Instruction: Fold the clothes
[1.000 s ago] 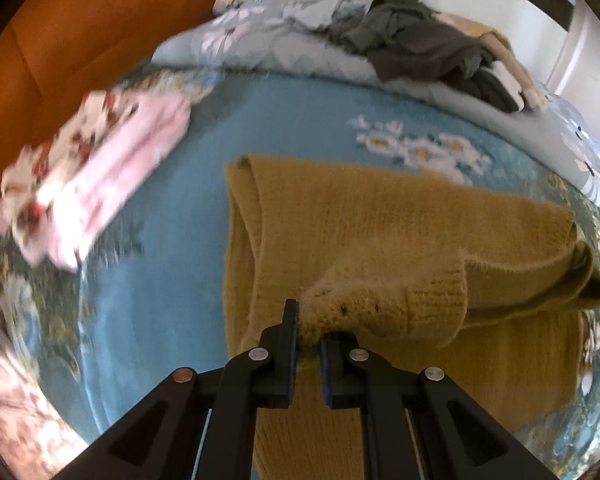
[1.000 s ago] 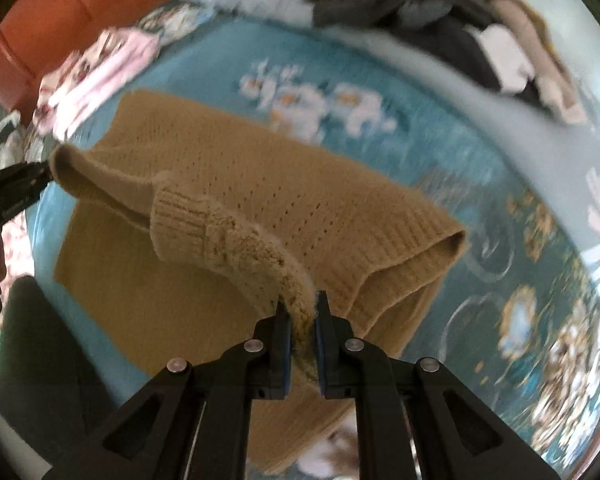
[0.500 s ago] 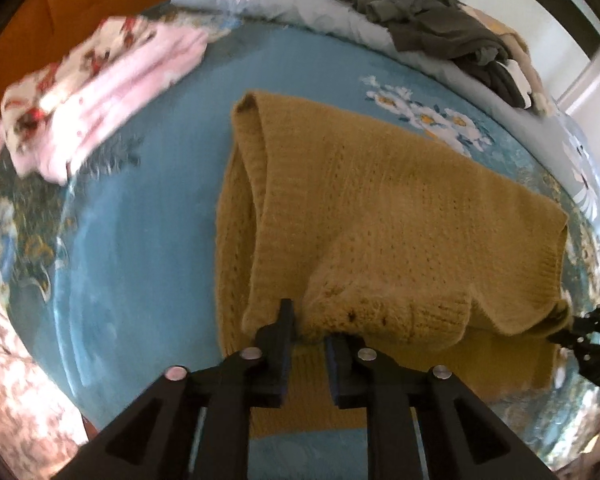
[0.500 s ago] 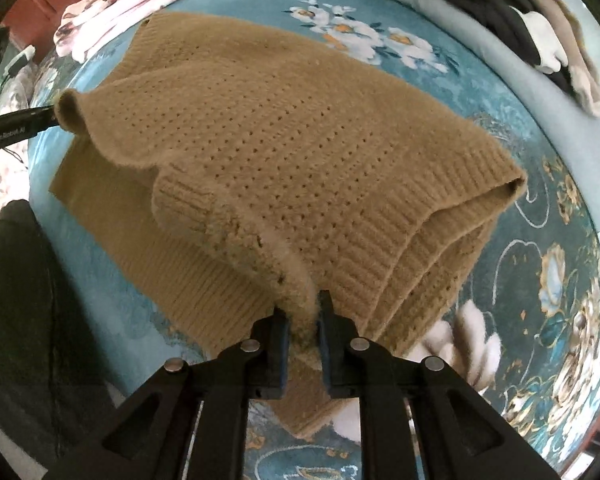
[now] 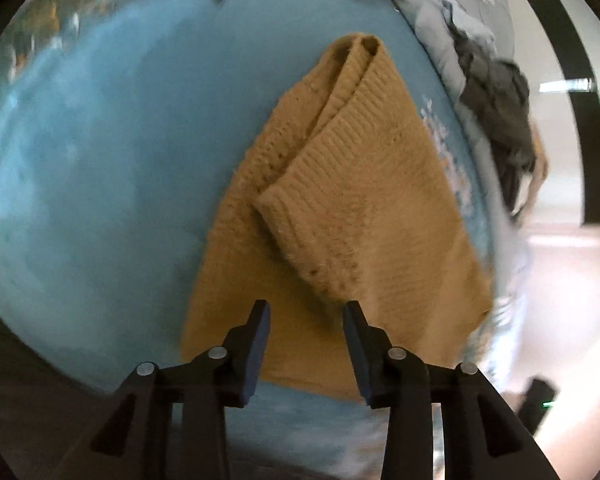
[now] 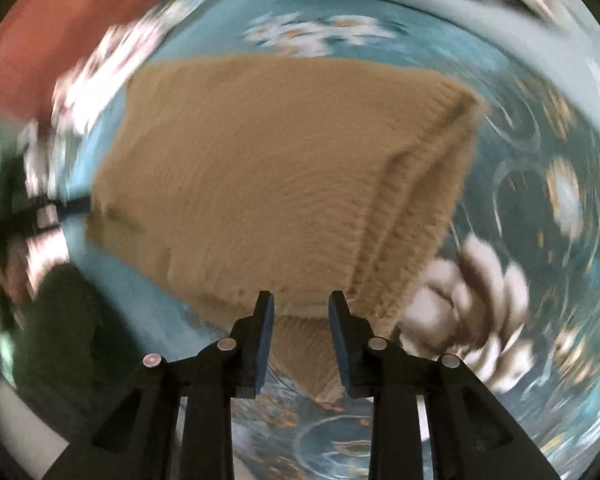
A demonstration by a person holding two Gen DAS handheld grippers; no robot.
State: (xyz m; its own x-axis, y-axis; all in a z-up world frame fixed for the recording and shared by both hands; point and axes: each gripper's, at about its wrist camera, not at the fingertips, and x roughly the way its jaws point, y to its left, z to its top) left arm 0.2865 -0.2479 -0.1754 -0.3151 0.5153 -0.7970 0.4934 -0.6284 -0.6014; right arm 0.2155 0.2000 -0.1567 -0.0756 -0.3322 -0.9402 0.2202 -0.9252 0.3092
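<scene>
A mustard knit sweater (image 5: 352, 208) lies folded over itself on the blue floral bedspread (image 5: 100, 168). In the left wrist view my left gripper (image 5: 305, 312) hovers over the sweater's near corner, its jaws opening, pads off the cloth. In the right wrist view the same sweater (image 6: 276, 168) fills the middle, blurred. My right gripper (image 6: 300, 304) stands over its near edge with jaws opening and nothing pinched between the pads. The left gripper's fingers (image 6: 66, 210) show as a dark blur at the sweater's left corner.
A pile of dark and beige clothes (image 5: 500, 120) lies on a grey floral quilt (image 5: 440, 12) at the far side. A pink flowered garment (image 6: 100, 76) sits beside the orange headboard (image 6: 48, 36). A dark-clothed person's body (image 6: 60, 340) is at lower left.
Both grippers have let go of the sweater edge they held and their jaws have spread. The lifted half now lies flat on the lower half. The left wrist view has rolled sharply.
</scene>
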